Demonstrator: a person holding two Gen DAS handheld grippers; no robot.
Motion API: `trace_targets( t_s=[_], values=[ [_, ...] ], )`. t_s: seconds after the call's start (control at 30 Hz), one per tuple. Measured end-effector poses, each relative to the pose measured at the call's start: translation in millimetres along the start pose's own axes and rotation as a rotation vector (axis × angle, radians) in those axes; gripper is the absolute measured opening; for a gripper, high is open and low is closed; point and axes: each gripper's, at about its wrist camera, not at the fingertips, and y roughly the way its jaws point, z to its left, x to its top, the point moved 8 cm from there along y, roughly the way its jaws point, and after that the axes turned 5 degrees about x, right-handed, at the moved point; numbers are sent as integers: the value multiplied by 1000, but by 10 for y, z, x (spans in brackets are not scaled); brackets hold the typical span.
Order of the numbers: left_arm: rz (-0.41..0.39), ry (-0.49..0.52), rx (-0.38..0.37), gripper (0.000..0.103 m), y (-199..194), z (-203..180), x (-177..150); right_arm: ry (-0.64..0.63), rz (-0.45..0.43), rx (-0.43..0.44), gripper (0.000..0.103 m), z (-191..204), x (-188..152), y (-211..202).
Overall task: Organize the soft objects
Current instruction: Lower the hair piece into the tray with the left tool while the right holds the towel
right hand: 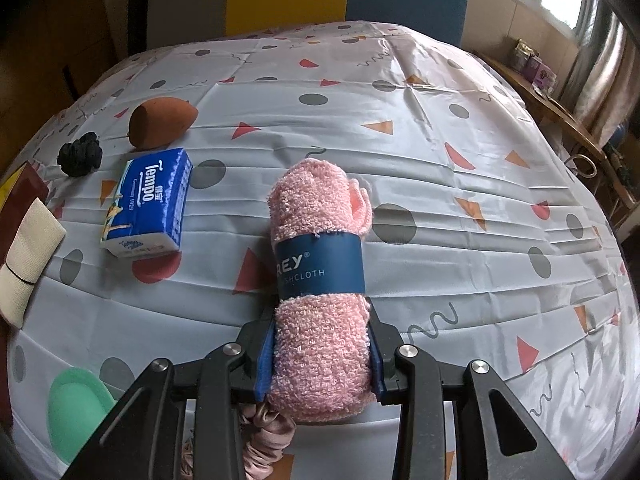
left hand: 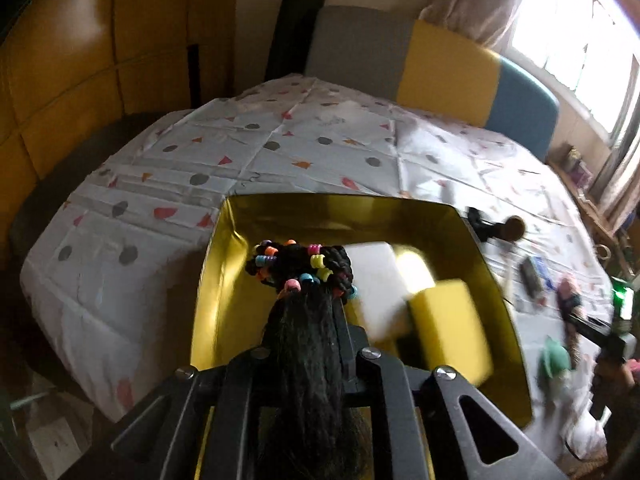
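The left gripper [left hand: 310, 292] is clamped on a beaded hairpiece [left hand: 300, 268] above the gold tray [left hand: 224, 240] (two sponges inside). The right gripper [right hand: 322, 356] grips a pink washcloth [right hand: 320, 240] over the tablecloth [right hand: 460, 200].

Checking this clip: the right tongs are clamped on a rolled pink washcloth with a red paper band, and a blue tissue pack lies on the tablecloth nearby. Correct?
Not quite: the band is dark blue, not red, as the right wrist view shows. The right tongs do clamp the rolled pink washcloth, and the blue tissue pack lies on the tablecloth nearby.
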Motion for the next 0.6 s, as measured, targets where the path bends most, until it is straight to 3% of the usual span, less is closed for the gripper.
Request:
trace_targets(
  t_s=[0.07,0.13,0.3,0.6],
  values=[
    [12,-12,16,15,157,37,77,-1,-2,0,38,1,-3,1],
    [26,-7,49,27,325,86,132,-3,-2,0,37,6,-5,-1],
    [67,-38,85,39,521,214,132,-8,-1,-1,38,8,-1,0],
    [3,-68,102,42,30,248,-93,-21,2,-10,38,3,9,0]
  ],
)
